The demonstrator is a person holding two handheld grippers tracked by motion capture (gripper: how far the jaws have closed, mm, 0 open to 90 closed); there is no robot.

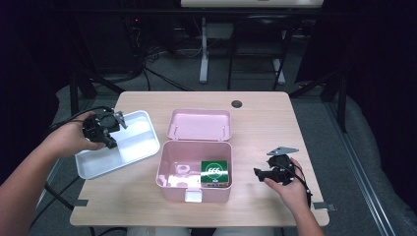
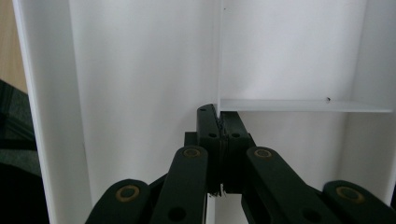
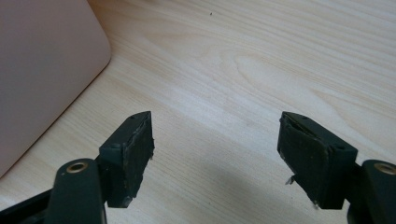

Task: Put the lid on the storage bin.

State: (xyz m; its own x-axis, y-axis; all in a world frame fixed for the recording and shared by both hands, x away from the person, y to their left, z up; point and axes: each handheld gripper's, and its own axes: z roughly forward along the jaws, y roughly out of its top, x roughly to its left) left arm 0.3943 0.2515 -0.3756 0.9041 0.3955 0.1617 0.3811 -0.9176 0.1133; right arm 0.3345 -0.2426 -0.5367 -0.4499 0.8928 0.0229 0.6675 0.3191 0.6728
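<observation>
Pale wooden surface (image 1: 260, 123) carries an open pink box (image 1: 194, 169) at centre and a white tray (image 1: 140, 142) left of it. Left gripper (image 2: 220, 123) has its jaws pinched on the tray's thin divider wall (image 2: 299, 105). Right gripper (image 3: 215, 140), jaws spread, hovers over bare wood beside the box.
</observation>
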